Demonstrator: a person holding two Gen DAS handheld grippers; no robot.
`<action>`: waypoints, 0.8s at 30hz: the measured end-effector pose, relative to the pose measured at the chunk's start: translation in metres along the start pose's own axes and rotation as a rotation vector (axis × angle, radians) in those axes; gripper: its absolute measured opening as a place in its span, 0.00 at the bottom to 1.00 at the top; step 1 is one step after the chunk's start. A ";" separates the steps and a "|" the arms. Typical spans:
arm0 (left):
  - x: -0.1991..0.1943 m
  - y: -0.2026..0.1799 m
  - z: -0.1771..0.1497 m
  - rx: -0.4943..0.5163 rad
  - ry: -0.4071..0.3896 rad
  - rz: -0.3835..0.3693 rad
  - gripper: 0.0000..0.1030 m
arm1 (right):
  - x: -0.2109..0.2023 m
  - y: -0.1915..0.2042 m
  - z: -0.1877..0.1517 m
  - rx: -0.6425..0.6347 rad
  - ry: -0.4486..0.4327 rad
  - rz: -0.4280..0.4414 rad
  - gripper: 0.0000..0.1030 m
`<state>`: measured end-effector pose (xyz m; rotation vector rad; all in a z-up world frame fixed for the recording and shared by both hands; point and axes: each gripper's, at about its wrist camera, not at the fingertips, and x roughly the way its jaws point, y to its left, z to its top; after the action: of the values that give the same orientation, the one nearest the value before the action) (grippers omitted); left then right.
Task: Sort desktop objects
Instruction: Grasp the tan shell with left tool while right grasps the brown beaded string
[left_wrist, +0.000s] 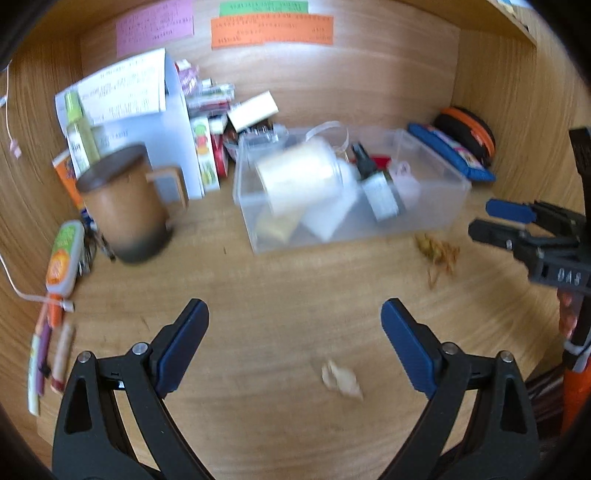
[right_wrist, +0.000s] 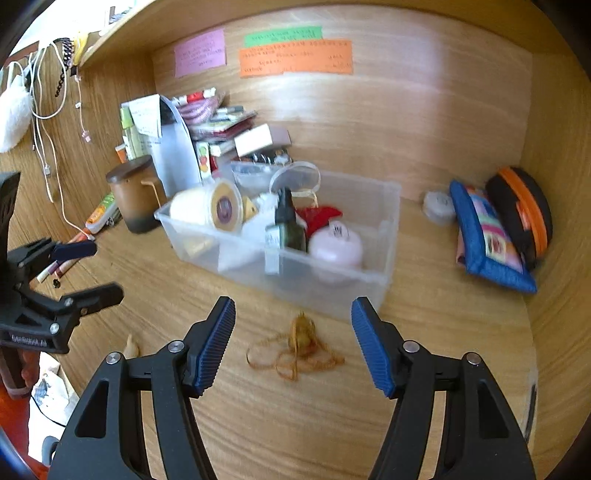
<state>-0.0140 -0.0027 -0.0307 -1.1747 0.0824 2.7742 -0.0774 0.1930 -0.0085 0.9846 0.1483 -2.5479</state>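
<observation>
**Both grippers empty over a cluttered desk**

We take the clear plastic bin as our landmark; it sits on the wooden desk, near the back wall. Inside it we see a white roll lying on its side, a dark dropper bottle, something red and a pale pink round item.

Left of the bin stands a brown lidded mug, with cartons and papers stacked behind it. Right of the bin, a blue pouch leans against a black and orange case in the corner.

Our left gripper hangs in front of the bin with its jaws spread very wide and nothing between the pads. Our right gripper is also in front of the bin, nearer its right end, jaws about half open and holding nothing.

A tangle of tan rubber bands lies on the desk just before the bin, framed by the right gripper's fingers. A small crumpled beige scrap lies further forward, near the left gripper's right finger.
</observation>
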 end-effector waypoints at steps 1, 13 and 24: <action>0.002 -0.002 -0.006 0.001 0.012 0.001 0.93 | 0.001 -0.001 -0.003 0.007 0.007 0.001 0.60; 0.019 -0.007 -0.038 -0.010 0.095 -0.018 0.67 | 0.036 -0.008 -0.034 0.060 0.120 0.002 0.61; 0.022 -0.009 -0.044 0.017 0.086 -0.018 0.45 | 0.066 -0.005 -0.022 0.053 0.170 0.008 0.62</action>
<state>0.0037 0.0040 -0.0771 -1.2839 0.1028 2.7016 -0.1102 0.1812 -0.0687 1.2200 0.1254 -2.4703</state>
